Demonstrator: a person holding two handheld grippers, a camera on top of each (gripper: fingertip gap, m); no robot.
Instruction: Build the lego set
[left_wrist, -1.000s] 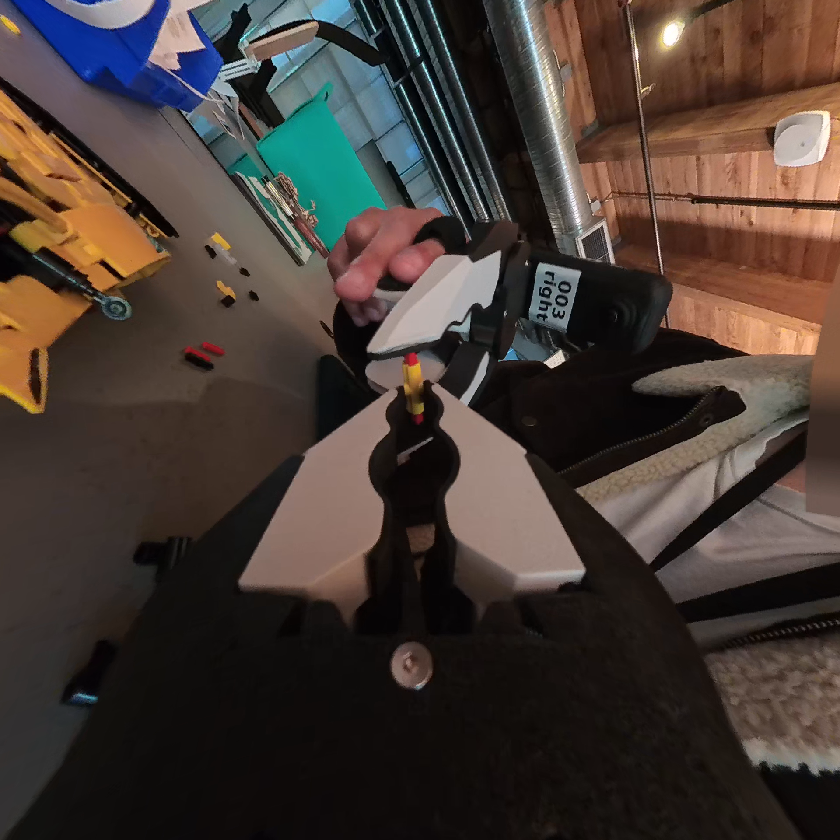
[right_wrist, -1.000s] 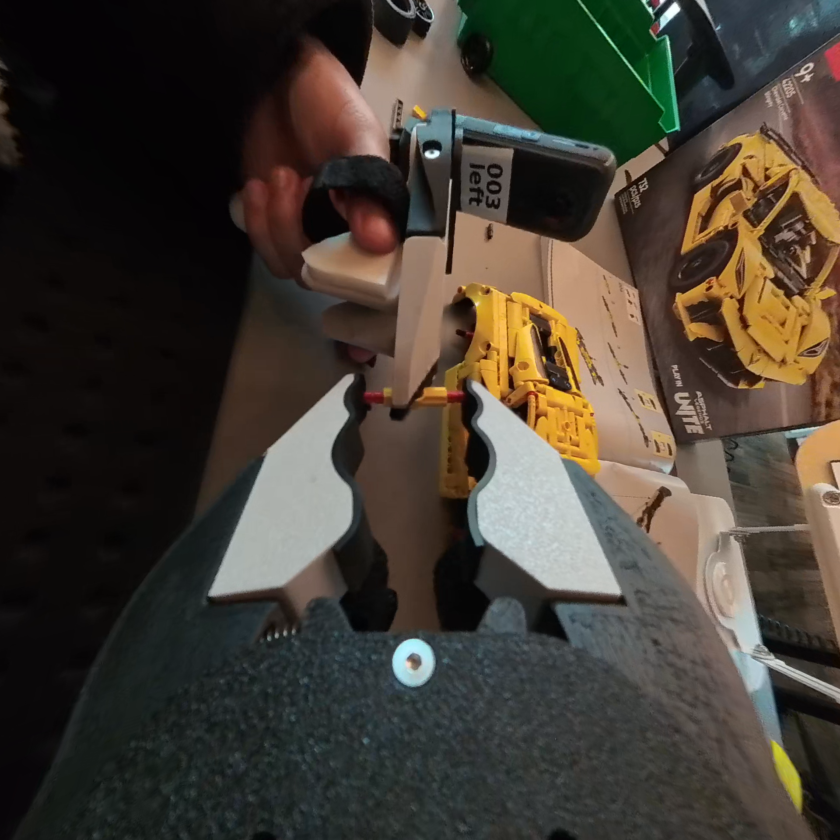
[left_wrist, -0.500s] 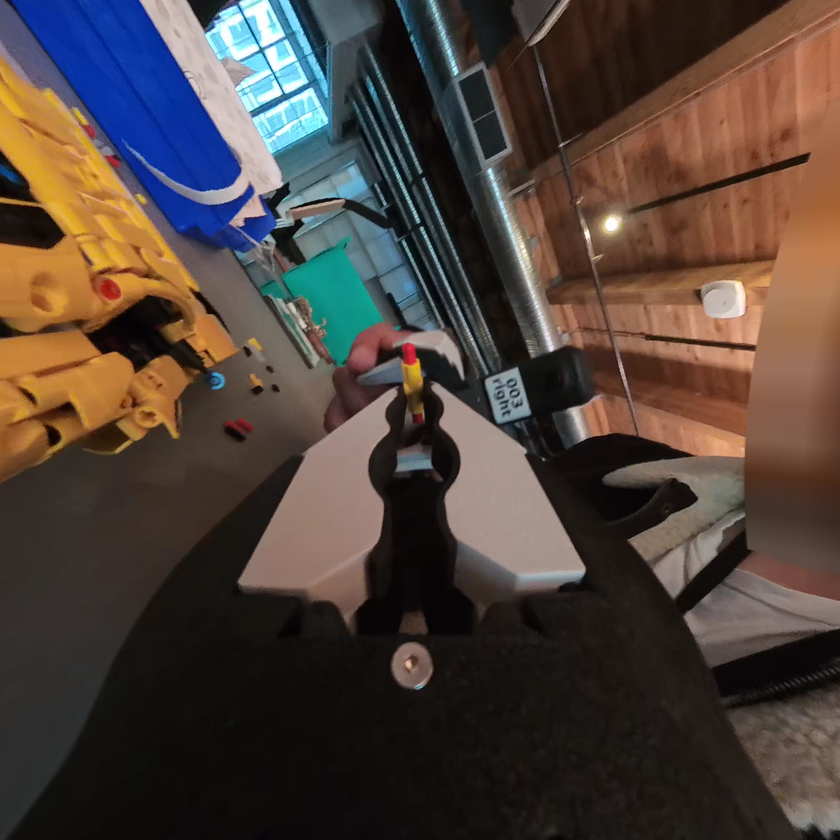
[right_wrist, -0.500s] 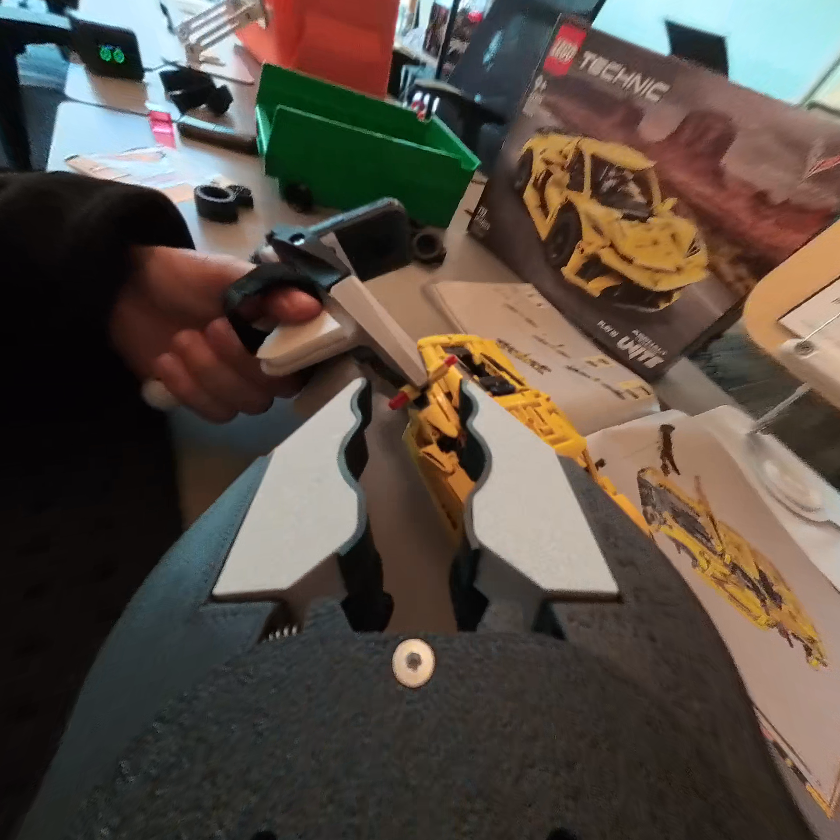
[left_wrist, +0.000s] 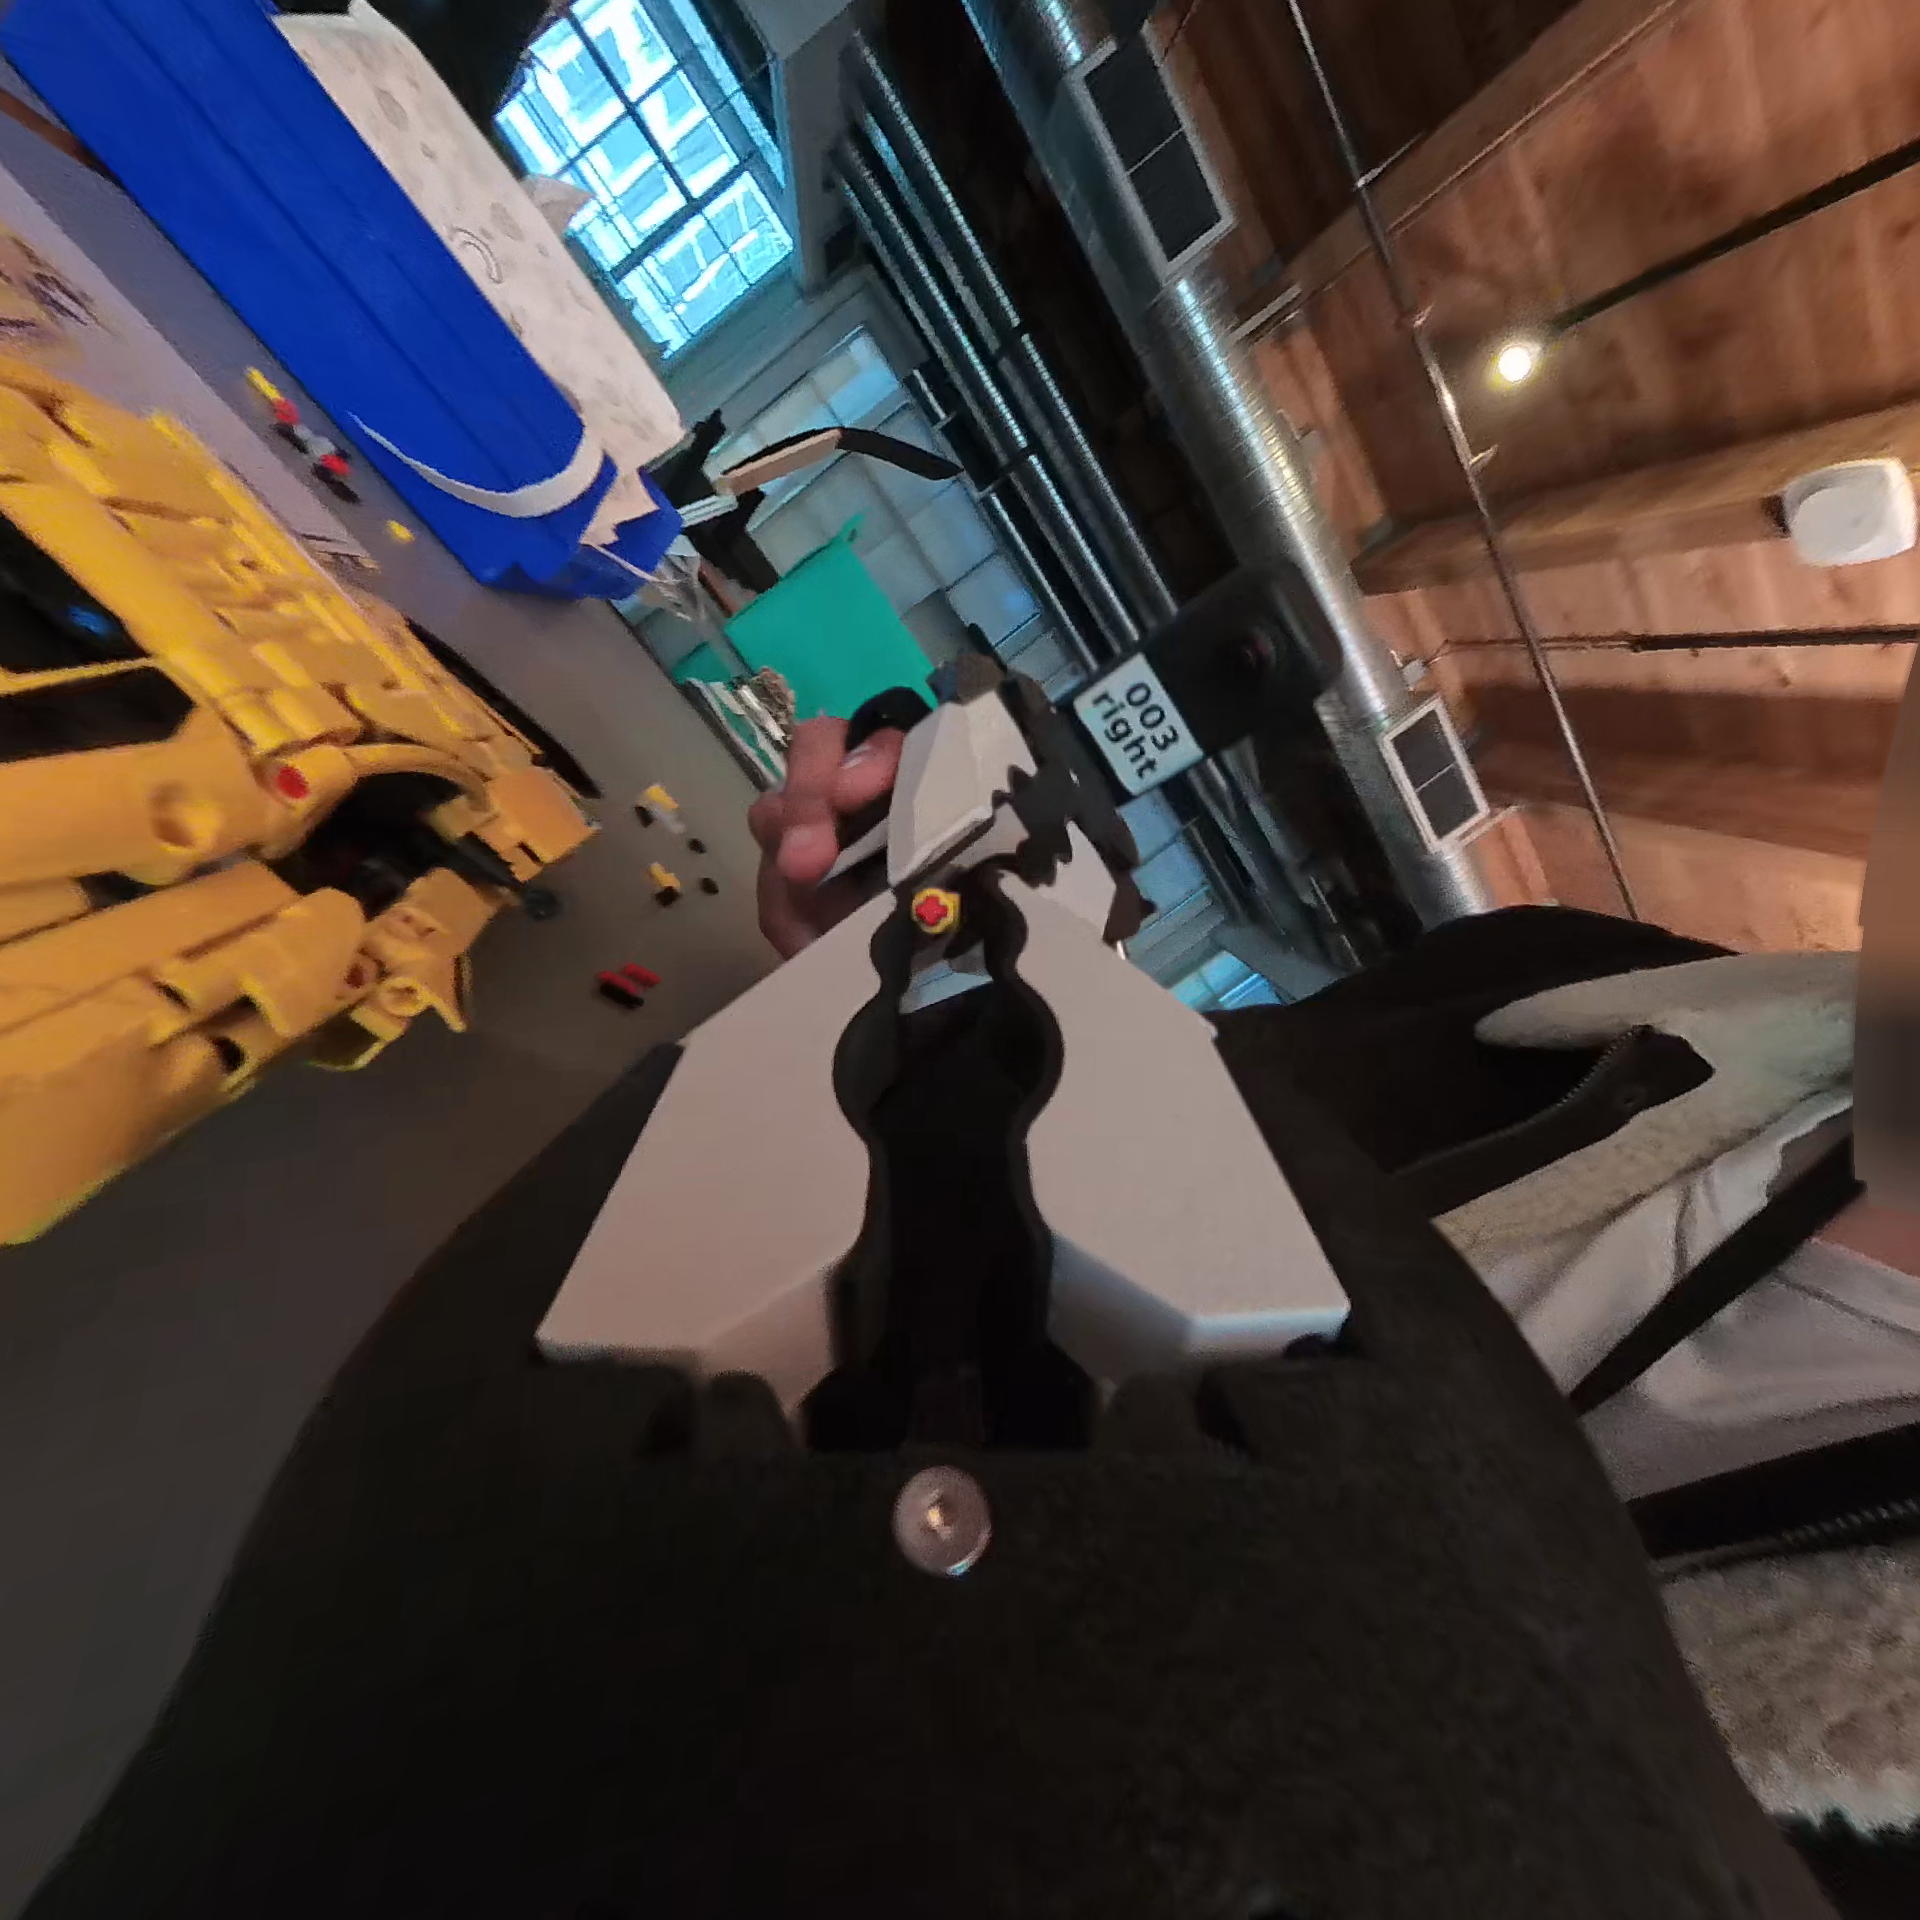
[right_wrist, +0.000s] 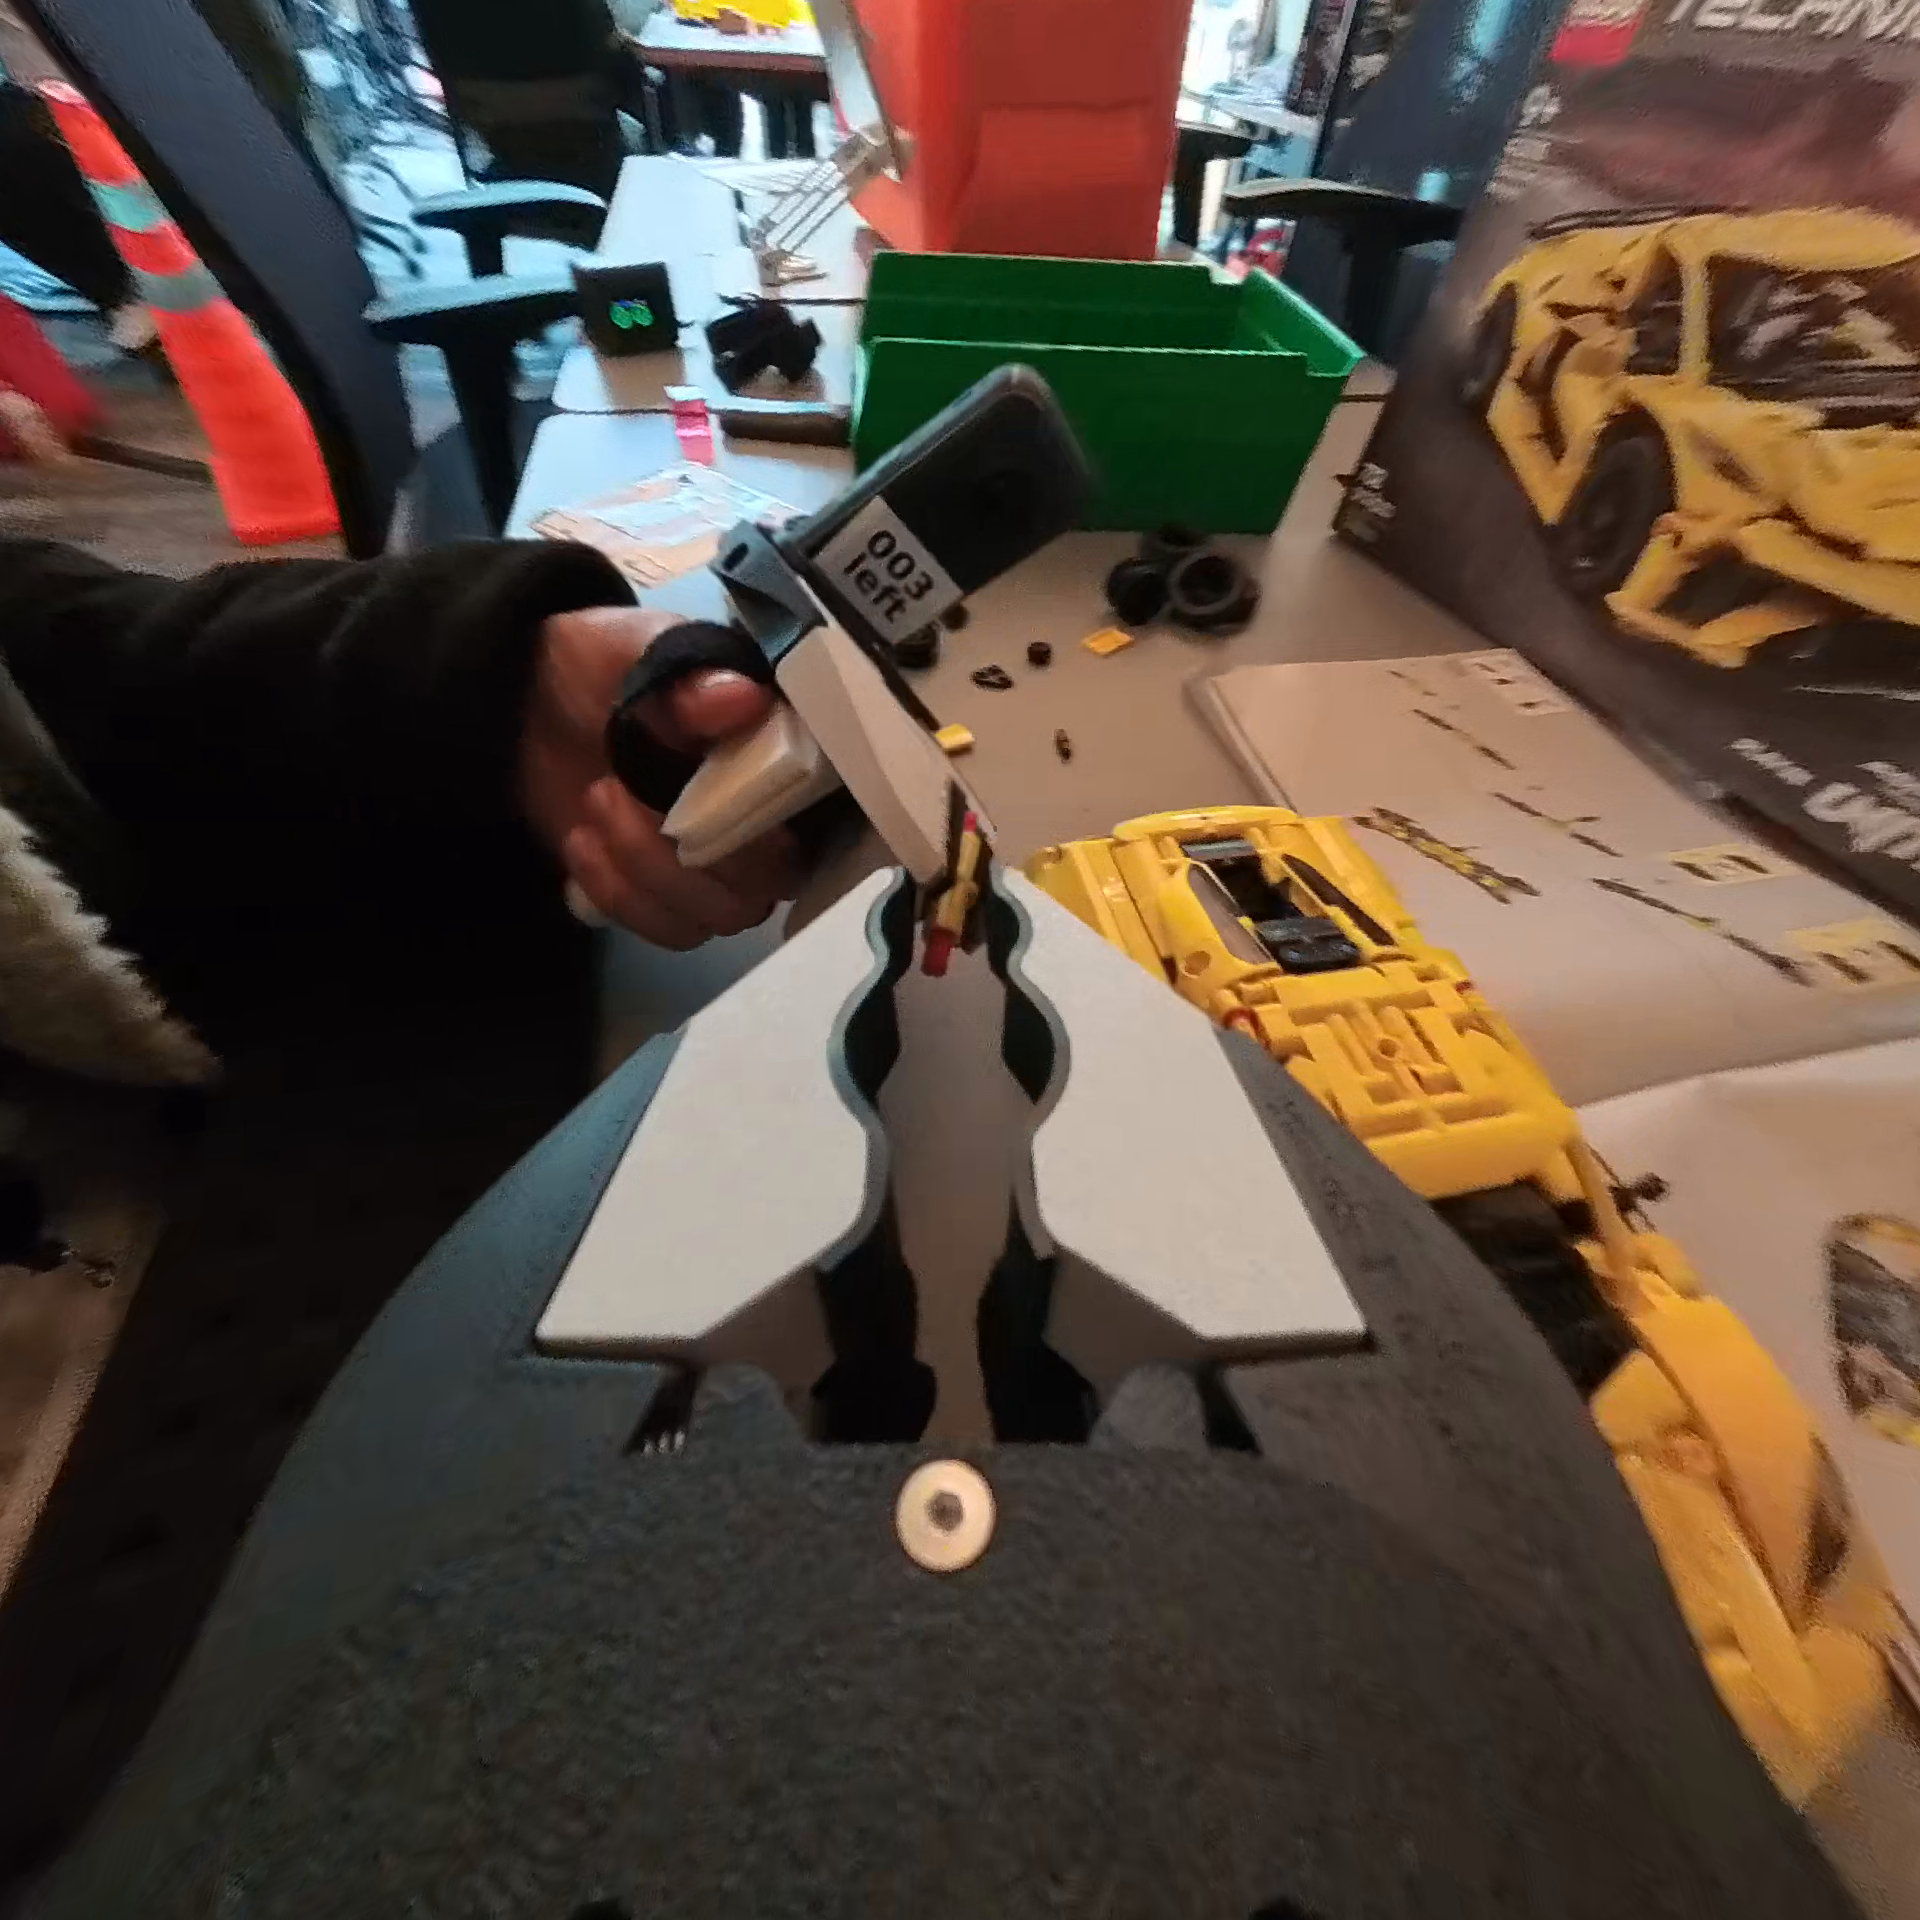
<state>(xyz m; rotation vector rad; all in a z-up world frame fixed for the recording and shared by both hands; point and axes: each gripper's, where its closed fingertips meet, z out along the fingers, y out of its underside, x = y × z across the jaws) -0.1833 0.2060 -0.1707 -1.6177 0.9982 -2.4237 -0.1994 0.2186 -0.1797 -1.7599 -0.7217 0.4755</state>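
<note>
Left gripper (right_wrist: 951, 868) is clamped on the small yellow lego piece with a red axle (right_wrist: 954, 896), held in the air between the right gripper (right_wrist: 943, 914) fingers, which stand slightly apart around it; the yellow lego car (right_wrist: 1340, 997) sits on the grey bench (right_wrist: 1122, 748).

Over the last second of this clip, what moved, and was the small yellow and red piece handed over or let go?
No handover. The left tool stays shut on the yellow and red piece, which has turned end-on to its own camera. The right tool narrowed from wide open and now straddles the piece, not visibly gripping it. Both cameras swung toward the table. The yellow car stayed put.
</note>
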